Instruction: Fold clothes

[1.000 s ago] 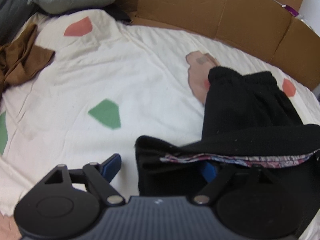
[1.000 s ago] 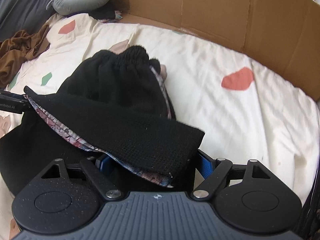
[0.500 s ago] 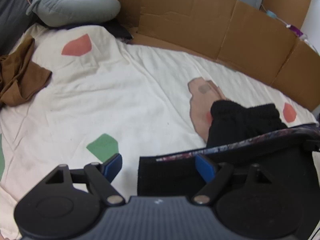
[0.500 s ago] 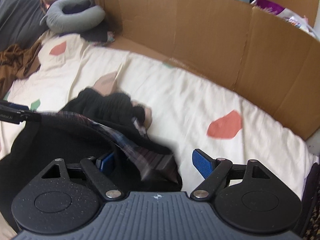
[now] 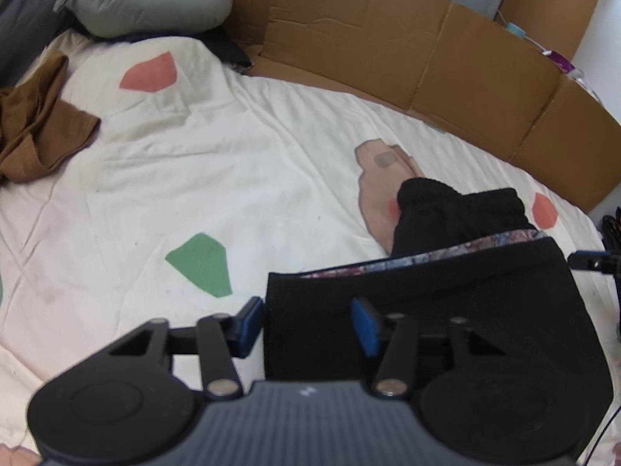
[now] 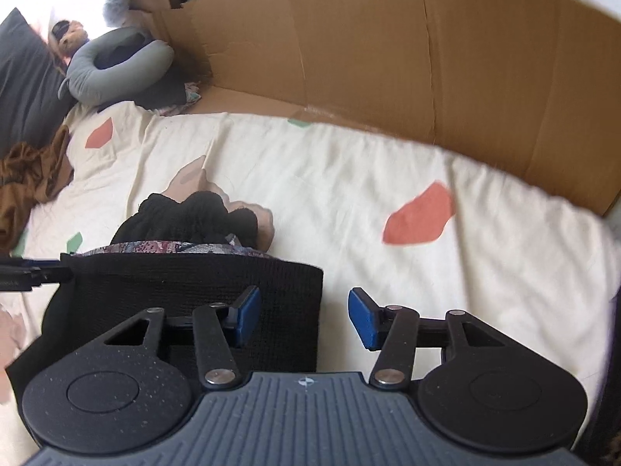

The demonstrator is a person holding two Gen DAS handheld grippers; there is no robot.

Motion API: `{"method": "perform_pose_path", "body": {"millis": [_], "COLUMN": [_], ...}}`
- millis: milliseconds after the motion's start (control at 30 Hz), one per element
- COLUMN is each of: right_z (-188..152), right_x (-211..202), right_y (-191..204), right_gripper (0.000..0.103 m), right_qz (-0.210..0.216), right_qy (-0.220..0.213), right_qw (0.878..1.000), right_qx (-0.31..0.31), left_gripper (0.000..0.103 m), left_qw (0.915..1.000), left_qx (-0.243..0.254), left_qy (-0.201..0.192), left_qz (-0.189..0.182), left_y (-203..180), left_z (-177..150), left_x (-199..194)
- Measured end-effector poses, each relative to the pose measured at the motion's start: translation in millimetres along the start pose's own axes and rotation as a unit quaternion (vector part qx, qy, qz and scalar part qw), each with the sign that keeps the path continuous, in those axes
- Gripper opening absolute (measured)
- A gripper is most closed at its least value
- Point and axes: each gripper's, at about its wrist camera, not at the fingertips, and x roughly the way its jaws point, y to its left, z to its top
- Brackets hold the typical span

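My left claw (image 5: 306, 324) is sitting wide open at the near left corner of the black garment (image 5: 446, 310), and my right claw (image 6: 304, 316) is sitting equally wide open at its near right corner; neither is gripping anything. In the left view, one blue pad is lying just off the garment's left edge over the bare cream sheet (image 5: 233, 163), while the other is resting above the black fabric. In the right view it is mirrored: one pad is lying over the fabric and the other is hanging over bare sheet, with the garment's right edge running between them. The garment is lying on the bed as a squarish black panel, a strip of patterned lining (image 6: 174, 250) is showing along its far fold line, and a bunched black cuff or waistband (image 6: 198, 213) is sticking out beyond that. I am judging that one fold is already lying in place and I am between grips. The next move is probably calling for a fresh grip on an edge to fold again, perhaps tucking in the bunched end. A brown garment (image 5: 39, 124) is waiting crumpled well off to the left.
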Motion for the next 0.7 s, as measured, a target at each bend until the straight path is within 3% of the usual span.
{"method": "perform_pose_path", "body": {"millis": [100,167,233,300,333,400,567,700], "right_z": [0.0,1.6,3.8,6.4,7.0,7.5,8.4,7.4], "right_x": [14.8,22.8,28.2,32.0,32.1,29.6,26.3,32.7], "right_y": [-4.8,-8.6,-11.6,-13.8,-13.7,-14.5,-19.5,-20.3], "right_gripper": [0.051,0.049,0.031,0.013,0.009,0.003,0.003,0.007], "right_qz": [0.018,0.027,0.033,0.039,0.039,0.042,0.036,0.039], "right_qy": [0.013,0.017,0.021,0.024,0.024,0.02,0.011,0.026], "right_qw": [1.0,0.999,0.998,0.998,0.998,0.998,0.998,0.997], "right_qx": [0.018,0.034,0.043,0.046,0.044,0.044,0.051,0.059], "left_gripper": [0.048,0.037,0.018,0.01,0.007,0.006,0.007,0.029], "left_qw": [1.0,1.0,1.0,1.0,0.9999,0.9998,0.9998,0.9996], "left_qx": [0.002,0.002,0.001,0.004,0.006,0.012,0.015,0.021], "left_qy": [-0.003,-0.003,-0.004,-0.007,-0.01,-0.017,-0.012,-0.005], "left_qz": [0.002,0.002,0.002,0.006,0.006,0.007,0.011,0.017], "left_y": [2.6,4.1,5.0,5.4,5.0,3.6,3.7,4.5], "left_z": [1.9,3.1,4.0,4.7,5.0,5.2,5.0,4.2], "left_x": [3.4,5.5,6.7,6.6,5.8,4.2,11.6,13.8]}}
